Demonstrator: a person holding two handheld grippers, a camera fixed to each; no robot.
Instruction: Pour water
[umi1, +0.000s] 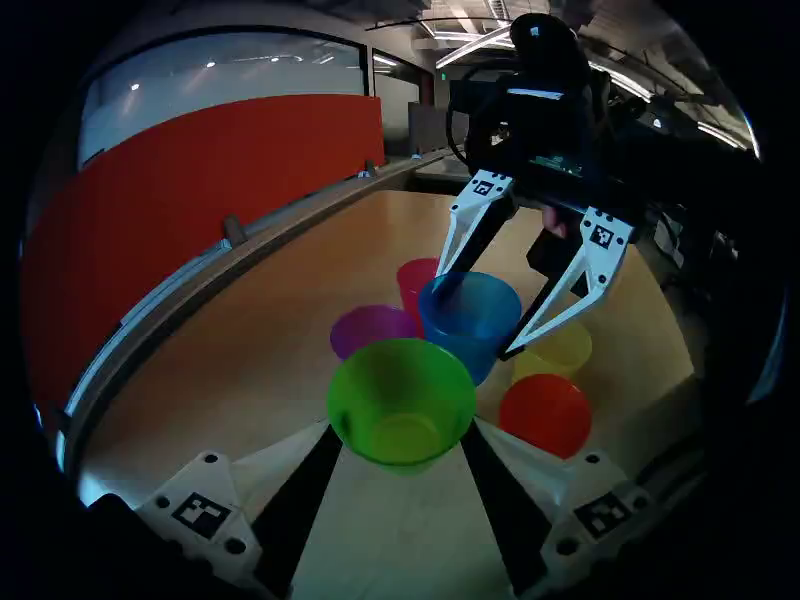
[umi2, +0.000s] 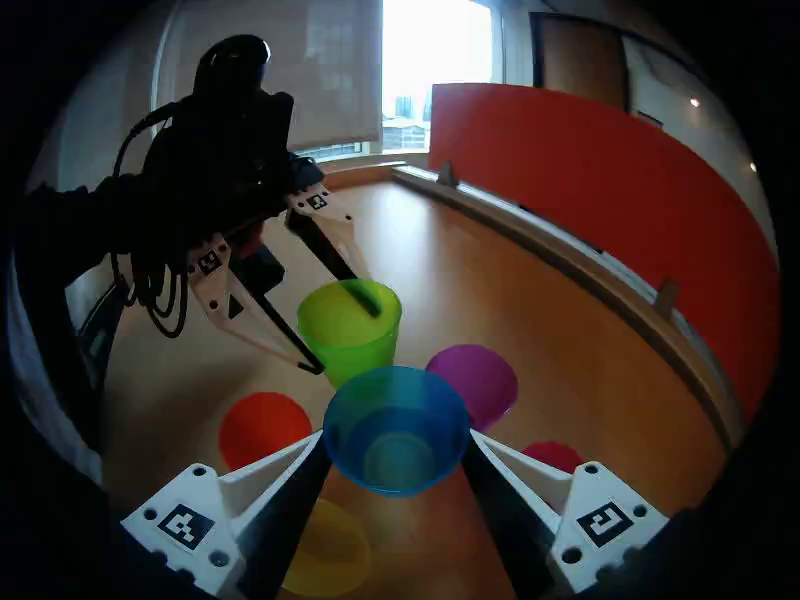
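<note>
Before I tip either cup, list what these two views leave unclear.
- Water level in the blue cup and green cup: both views, tinted walls leave it unclear.
- Pink cup: left gripper view, mostly behind the blue cup.
- Purple cup: left gripper view, near side hidden by the green cup.
- Yellow cup: right gripper view, partly covered by a finger of the right gripper.
</note>
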